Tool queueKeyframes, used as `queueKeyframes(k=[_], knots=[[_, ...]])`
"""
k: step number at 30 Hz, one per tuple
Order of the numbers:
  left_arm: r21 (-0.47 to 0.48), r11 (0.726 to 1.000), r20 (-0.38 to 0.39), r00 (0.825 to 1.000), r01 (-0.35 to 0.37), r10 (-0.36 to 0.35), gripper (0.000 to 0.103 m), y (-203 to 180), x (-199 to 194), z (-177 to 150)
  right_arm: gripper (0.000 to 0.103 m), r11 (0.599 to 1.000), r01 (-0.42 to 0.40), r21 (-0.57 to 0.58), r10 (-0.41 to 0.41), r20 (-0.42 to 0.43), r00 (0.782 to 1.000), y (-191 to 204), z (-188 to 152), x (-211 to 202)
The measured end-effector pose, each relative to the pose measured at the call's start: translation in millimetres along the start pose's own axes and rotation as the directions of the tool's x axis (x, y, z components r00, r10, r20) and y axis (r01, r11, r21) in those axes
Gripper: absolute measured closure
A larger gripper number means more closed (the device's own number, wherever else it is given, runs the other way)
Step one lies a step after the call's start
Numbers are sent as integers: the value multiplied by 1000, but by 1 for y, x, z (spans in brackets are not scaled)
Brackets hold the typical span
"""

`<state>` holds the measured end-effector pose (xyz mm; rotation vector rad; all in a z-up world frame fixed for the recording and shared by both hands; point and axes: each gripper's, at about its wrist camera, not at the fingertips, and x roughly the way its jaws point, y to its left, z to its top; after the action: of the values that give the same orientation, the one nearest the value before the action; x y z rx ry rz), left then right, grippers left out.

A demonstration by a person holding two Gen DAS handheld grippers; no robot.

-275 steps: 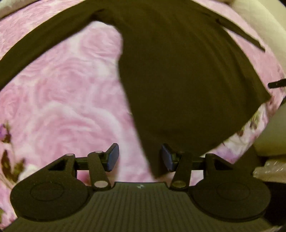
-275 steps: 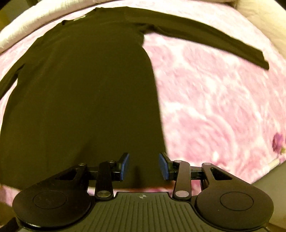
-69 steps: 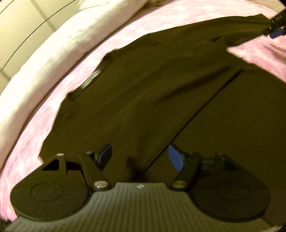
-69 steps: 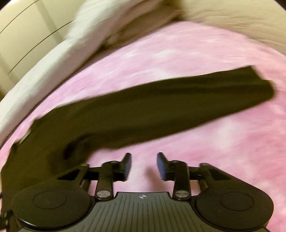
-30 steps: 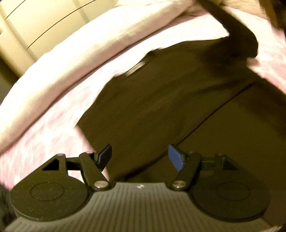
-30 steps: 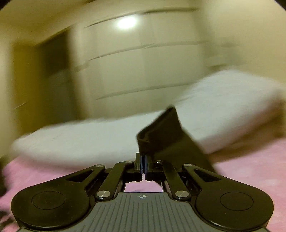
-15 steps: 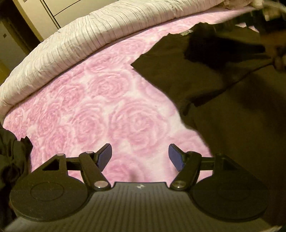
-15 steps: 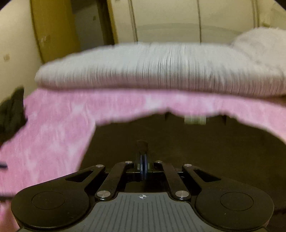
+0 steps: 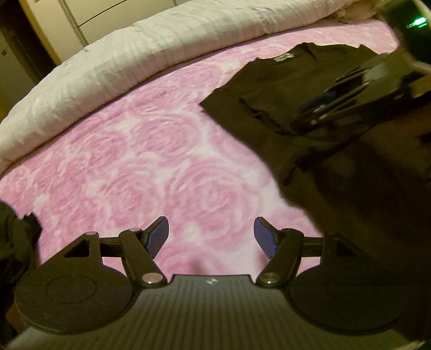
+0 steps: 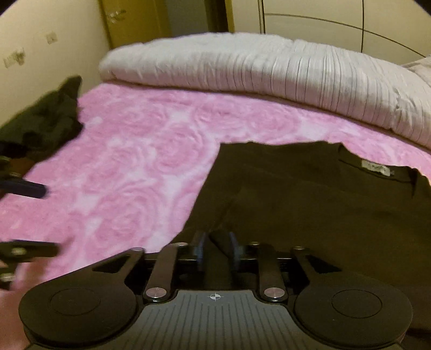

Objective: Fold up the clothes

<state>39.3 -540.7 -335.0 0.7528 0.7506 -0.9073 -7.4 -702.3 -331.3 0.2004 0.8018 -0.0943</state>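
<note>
1. Pink rose-patterned blanket (image 9: 140, 172) covers the bed, centre and left of frame.
2. White ribbed duvet (image 10: 269, 72) lies rolled across the upper frame.
3. Cream cabinet panels (image 10: 323, 18), upper right.
4. Yellow-brown door frame (image 10: 118, 24), upper left.

We are in a home bedroom. We see a bed spread with a pink fleece blanket patterned with large roses (image 9: 140, 167), and along its far side a rolled white ribbed quilt (image 10: 269, 67). Behind it stand cream panelled wardrobe doors (image 10: 309, 18), a yellowish wooden door frame (image 10: 113, 24) and a plain cream wall (image 10: 40, 67). 1 dark long-sleeved shirt (image 10: 309, 202) lies on the blanket, and 1 crumpled dark garment (image 10: 45, 121) sits at the bed's edge.
</note>
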Motion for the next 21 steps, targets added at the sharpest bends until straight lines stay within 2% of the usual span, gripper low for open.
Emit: queueKeyframes(k=[3, 5, 7, 10, 13, 15, 16, 19, 21], knots=[[39, 998, 27, 999, 41, -42, 37, -19, 12, 21, 67, 998, 47, 31, -47, 12, 999, -18, -11, -30], [71, 995, 49, 996, 67, -71, 37, -33, 22, 39, 65, 989, 129, 66, -130, 2, 992, -42, -24, -55], [110, 991, 69, 993, 82, -90, 37, -50, 34, 57, 65, 966, 229, 121, -229, -18, 973, -76, -36, -73], [148, 984, 97, 989, 99, -114, 37, -72, 52, 83, 65, 896, 361, 257, -360, -53, 931, -141, -53, -96], [168, 980, 103, 987, 107, -126, 37, -92, 74, 103, 65, 804, 464, 372, -470, -80, 879, -201, -65, -114], [168, 980, 81, 989, 105, -120, 37, -102, 89, 111, 65, 754, 537, 378, -534, -122, 836, -226, -69, -120], [168, 981, 66, 992, 98, -111, 37, -105, 96, 113, 65, 743, 561, 366, -553, -137, 822, -234, -71, -123], [175, 982, 8, 997, 75, -78, 37, -114, 115, 116, 65, 758, 582, 294, -562, -161, 812, -244, -81, -125], [174, 983, -7, 998, 64, -64, 37, -117, 119, 118, 65, 778, 566, 274, -541, -166, 824, -249, -91, -128]])
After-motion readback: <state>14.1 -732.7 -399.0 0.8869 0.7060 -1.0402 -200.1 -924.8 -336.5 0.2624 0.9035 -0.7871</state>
